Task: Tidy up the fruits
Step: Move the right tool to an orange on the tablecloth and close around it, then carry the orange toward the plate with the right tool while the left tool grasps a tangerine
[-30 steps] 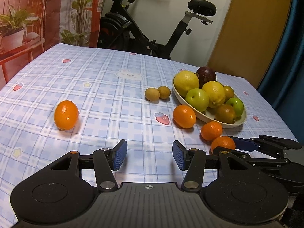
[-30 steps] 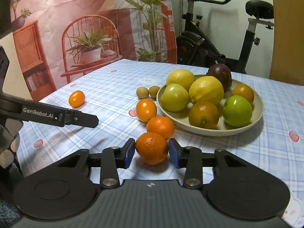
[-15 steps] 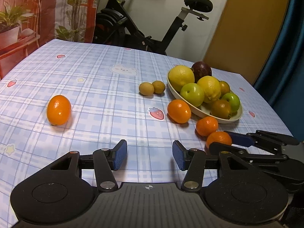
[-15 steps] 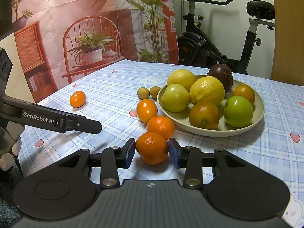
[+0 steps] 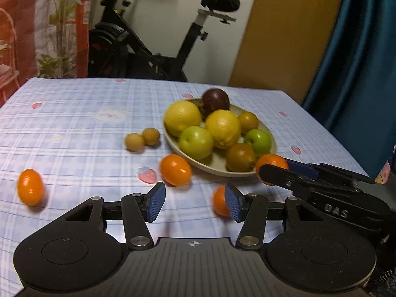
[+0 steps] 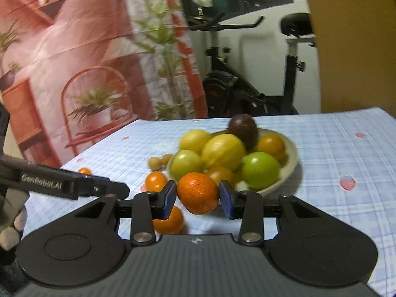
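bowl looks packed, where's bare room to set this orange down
The bowl is crowded; its only bare patch is the near rim by the green apple. Open tablecloth lies right of the bowl. Left of it, loose oranges and two small brown fruits clutter the cloth.

Your worktop (image 5: 74,123) carries a pale blue plaid cloth printed with small pink strawberries. Behind its far edge you see 1 black exercise bike (image 5: 158,49) standing against a white wall. To the left of the bike hangs a printed backdrop (image 6: 74,61) showing a potted plant on a red chair. To the right stand an ochre panel (image 5: 284,32) and a dark blue curtain (image 5: 358,61).
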